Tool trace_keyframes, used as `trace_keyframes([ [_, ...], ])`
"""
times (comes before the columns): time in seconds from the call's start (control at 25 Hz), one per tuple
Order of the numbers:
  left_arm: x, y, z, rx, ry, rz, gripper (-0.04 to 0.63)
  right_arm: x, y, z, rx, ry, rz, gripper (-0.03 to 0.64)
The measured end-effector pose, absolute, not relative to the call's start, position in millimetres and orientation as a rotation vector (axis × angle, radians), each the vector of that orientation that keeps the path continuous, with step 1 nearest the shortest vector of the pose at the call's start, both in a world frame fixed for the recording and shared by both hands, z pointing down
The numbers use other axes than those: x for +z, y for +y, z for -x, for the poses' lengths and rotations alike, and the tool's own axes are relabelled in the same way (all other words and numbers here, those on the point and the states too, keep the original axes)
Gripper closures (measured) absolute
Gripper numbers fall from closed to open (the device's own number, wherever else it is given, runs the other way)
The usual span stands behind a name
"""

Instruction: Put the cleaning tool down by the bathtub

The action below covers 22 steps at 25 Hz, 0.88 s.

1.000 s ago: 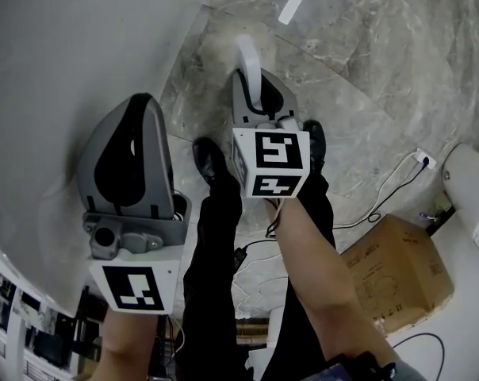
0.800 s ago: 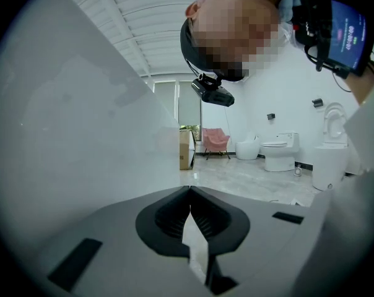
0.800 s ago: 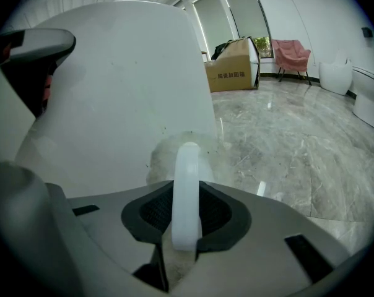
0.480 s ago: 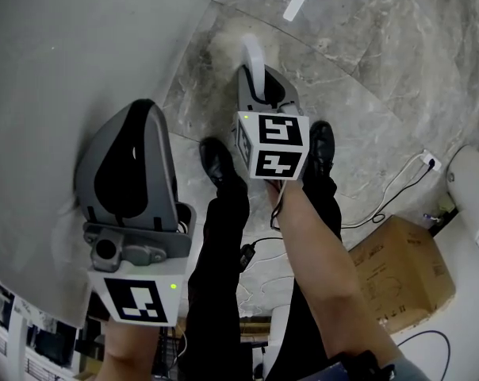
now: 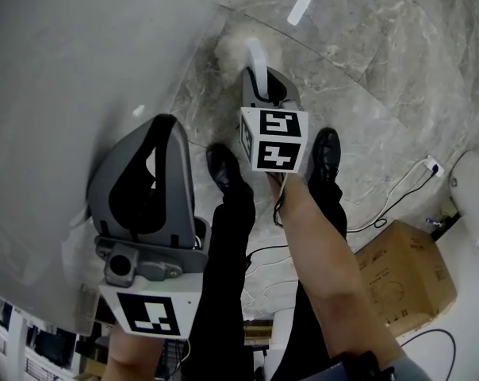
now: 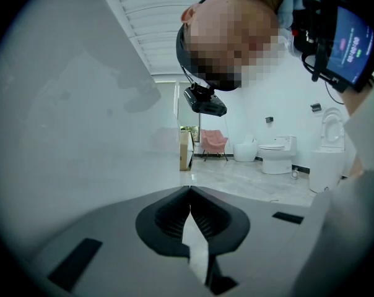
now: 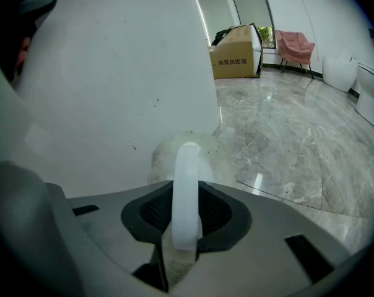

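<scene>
One cleaning tool (image 7: 187,163) in right gripper (image 7: 186,197); one bathtub (image 7: 113,73).

Left tongs (image 6: 190,195) pinched together, empty; right tongs (image 7: 186,197) clamped on the white handle (image 7: 187,163).

The bathtub wall (image 5: 73,70) closes off the left and upper left of the head view. Marble floor (image 5: 382,62) lies open across the upper right. At lower right a cardboard box (image 5: 402,272) and a cable (image 5: 398,197) clutter the floor. The person's shoes (image 5: 224,169) stand mid-frame.
</scene>
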State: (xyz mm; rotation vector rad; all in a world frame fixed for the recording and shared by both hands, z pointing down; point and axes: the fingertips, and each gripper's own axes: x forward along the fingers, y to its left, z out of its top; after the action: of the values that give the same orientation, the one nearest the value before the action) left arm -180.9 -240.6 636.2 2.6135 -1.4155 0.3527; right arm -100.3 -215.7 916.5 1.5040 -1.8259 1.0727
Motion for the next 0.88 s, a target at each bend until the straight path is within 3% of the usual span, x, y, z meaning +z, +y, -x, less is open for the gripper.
trace_keyframes([
  [0.28,634,-241,179,0.354,-1.393,-2.641,0.578,931,-219,101,1.064,-1.801,-1.506,0.511],
  [0.48,634,-240,180,0.359,-1.404,-2.639,0.578,933,-218,104,1.079,-1.808,-1.496,0.471],
  [0.88,613,-247,170,0.355,-1.458,-2.639,0.578,894,-215,94,1.052,-1.858,-1.485,0.472],
])
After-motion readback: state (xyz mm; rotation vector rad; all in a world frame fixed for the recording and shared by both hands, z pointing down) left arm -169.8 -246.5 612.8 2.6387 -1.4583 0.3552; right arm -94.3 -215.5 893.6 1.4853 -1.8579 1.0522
